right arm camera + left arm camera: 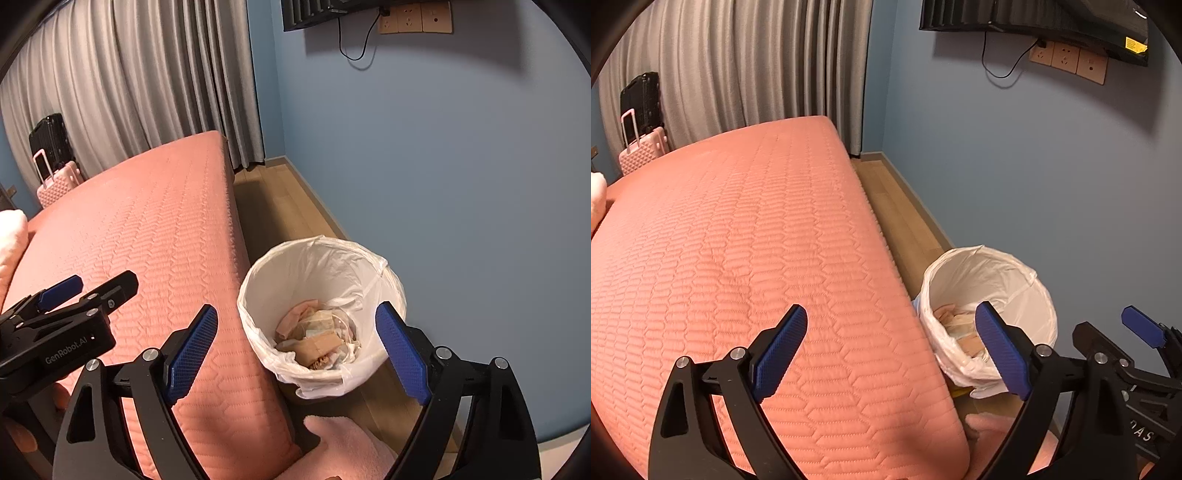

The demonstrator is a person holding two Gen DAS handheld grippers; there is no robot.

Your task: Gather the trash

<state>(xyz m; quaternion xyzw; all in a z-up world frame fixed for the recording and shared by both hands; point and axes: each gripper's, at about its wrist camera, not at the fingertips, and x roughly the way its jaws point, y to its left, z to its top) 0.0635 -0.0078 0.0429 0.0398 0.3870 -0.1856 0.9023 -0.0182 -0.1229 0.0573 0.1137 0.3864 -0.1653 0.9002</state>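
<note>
Evidently nearly done: trash (317,339) sits in the lined bin (258,295), bed (166,240) bare; both my grippers' (890,350) (297,350) fingers gape wide, empty.

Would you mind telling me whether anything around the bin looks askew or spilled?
Nothing is spilled. The liner bag hangs loosely and unevenly over the rim of the bin, bunching low at the front; the crumpled trash sits inside.
</note>
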